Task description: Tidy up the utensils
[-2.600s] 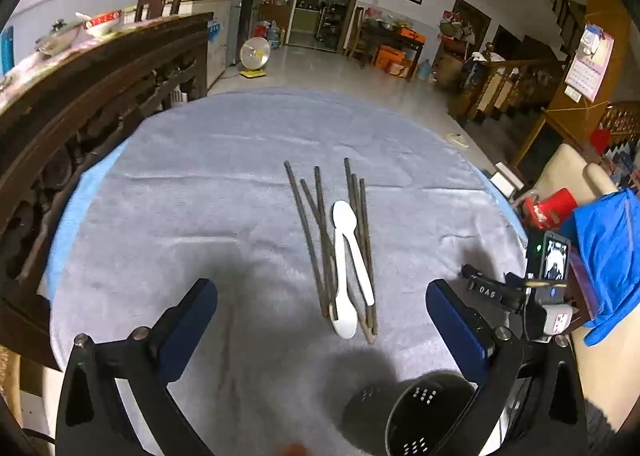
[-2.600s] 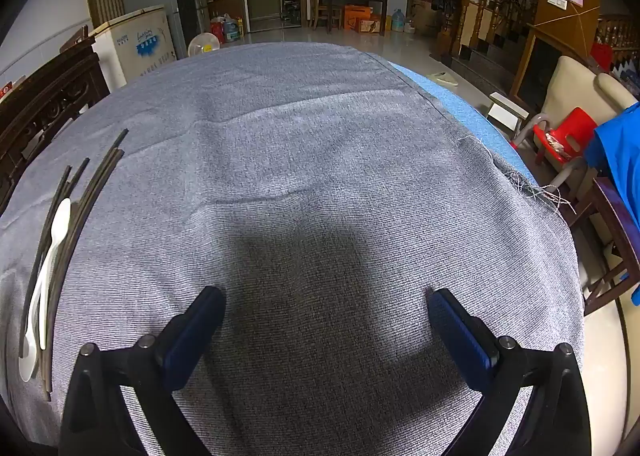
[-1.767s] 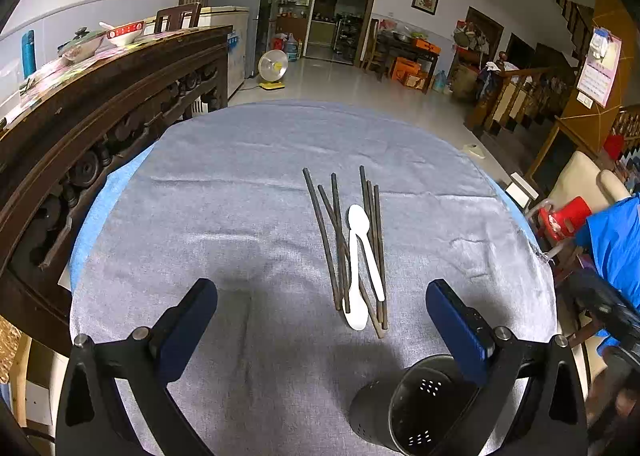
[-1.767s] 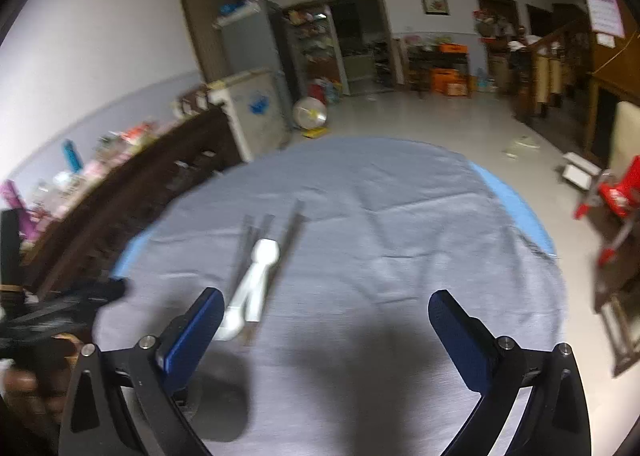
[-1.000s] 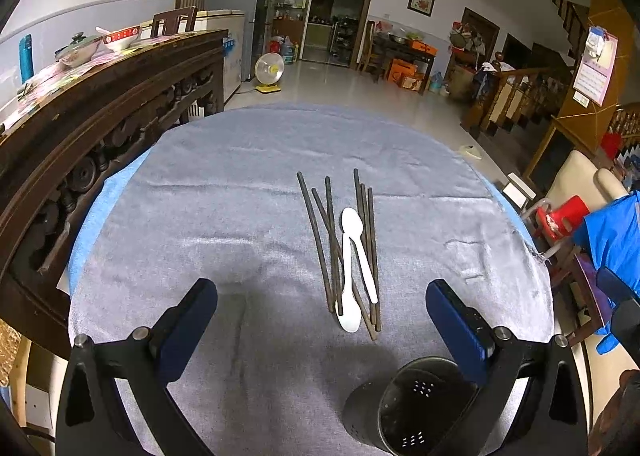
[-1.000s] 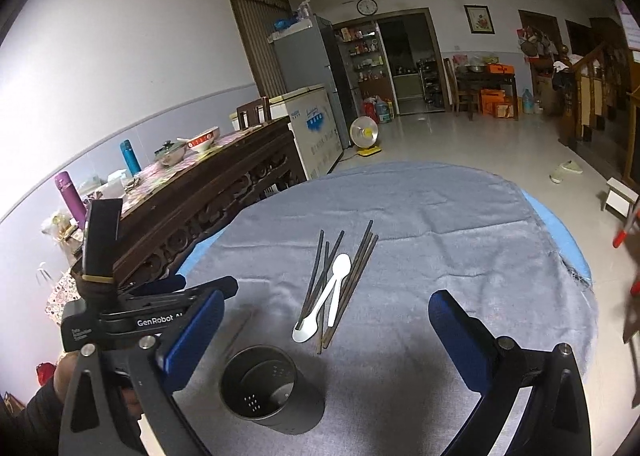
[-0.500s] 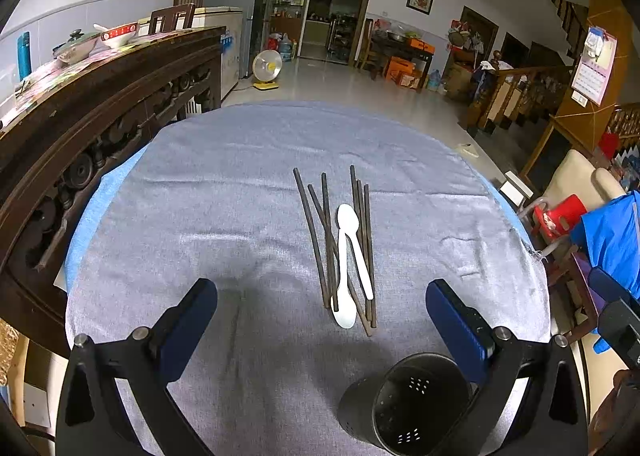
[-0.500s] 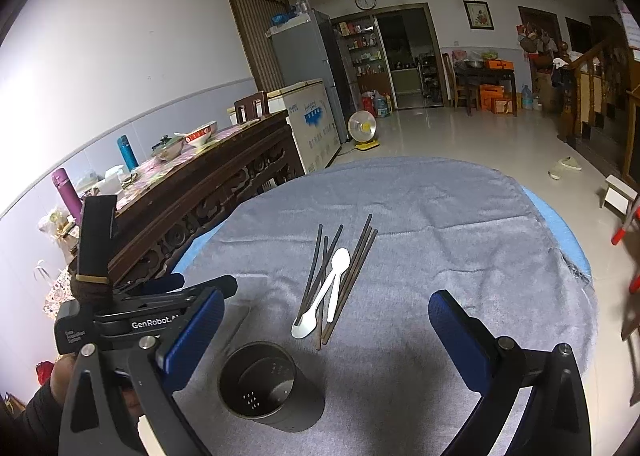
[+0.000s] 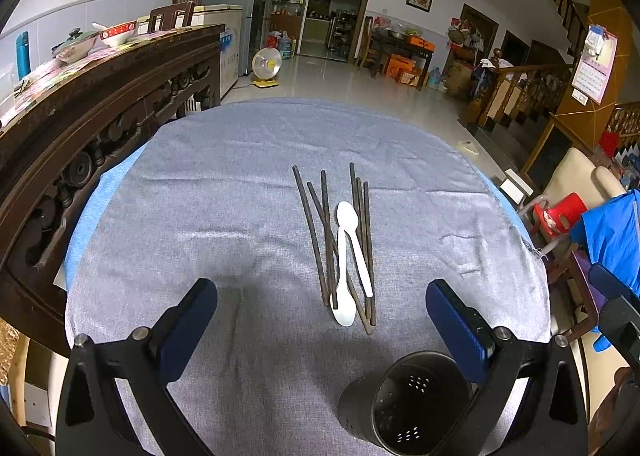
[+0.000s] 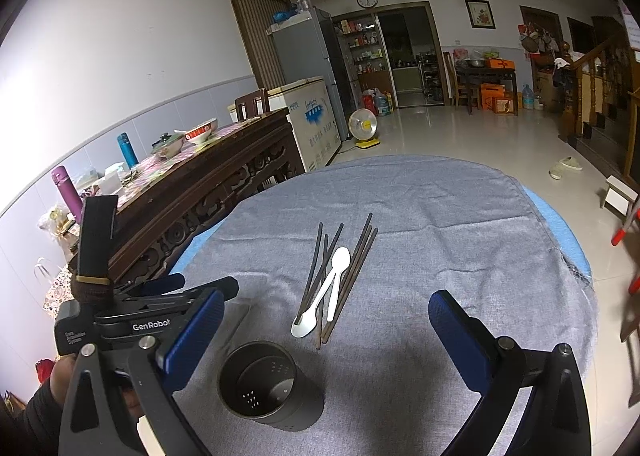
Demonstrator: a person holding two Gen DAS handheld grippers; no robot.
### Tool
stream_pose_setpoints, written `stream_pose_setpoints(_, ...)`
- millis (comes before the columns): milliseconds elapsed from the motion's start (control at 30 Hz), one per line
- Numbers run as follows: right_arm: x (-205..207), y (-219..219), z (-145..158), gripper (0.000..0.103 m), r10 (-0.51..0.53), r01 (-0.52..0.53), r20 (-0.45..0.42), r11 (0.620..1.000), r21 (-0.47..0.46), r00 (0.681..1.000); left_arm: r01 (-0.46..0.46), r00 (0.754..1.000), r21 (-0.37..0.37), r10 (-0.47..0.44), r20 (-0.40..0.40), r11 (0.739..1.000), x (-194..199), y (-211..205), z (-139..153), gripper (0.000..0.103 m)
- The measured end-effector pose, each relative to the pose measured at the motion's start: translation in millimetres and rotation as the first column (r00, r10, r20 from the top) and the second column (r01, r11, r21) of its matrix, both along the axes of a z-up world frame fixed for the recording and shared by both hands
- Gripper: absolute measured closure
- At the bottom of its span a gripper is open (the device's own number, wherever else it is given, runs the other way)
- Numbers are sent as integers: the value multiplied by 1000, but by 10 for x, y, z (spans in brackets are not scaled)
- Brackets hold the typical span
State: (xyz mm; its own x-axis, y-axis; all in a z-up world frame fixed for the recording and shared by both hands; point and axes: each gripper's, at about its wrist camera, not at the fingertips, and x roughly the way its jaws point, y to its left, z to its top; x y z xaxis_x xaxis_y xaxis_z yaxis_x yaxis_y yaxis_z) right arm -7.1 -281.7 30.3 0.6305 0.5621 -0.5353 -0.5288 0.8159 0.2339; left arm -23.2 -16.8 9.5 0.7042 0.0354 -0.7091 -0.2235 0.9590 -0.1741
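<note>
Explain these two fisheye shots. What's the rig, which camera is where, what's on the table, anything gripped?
No robot arm here: a person holds a two-finger gripper in each hand, and each gripper carries a fisheye camera looking forward along its fingers.

The left wrist view shows the left gripper, blue pads wide apart, nothing between them. The right wrist view shows the right gripper, also open and empty; the whole left gripper and the hand holding it appear at its lower left.

A grey cloth covers the table. On it lies a loose bundle of dark chopsticks with two white spoons on top, pointing opposite ways. Nearer the cameras stands a dark perforated holder, upright and empty as far as can be seen.
</note>
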Motion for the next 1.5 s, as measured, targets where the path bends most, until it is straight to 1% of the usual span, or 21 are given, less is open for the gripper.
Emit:
stream_pose_setpoints(1233,98,7,-12,0,-6,6,-6,1000,-13,1000,8,1000,-5,-8,6,1000,-22,12,32,0)
stream_pose_setpoints(1333,224,-14,-19,0,-8,8,-32,1000,-21,999,-13,1000,-10,13,-20,1000,13,115,-16,0)
stream_pose_setpoints(1433,449,-45,-92,0,-19,15,-94,999,-43,995,-66,995,-33,64,-73,997,74,314,-157,0)
stream_pose_setpoints(1500,713,-85,-226,0,-22,13,-175,998,-56,984,-96,988,-38,91,-121,995,120,434,-288,0)
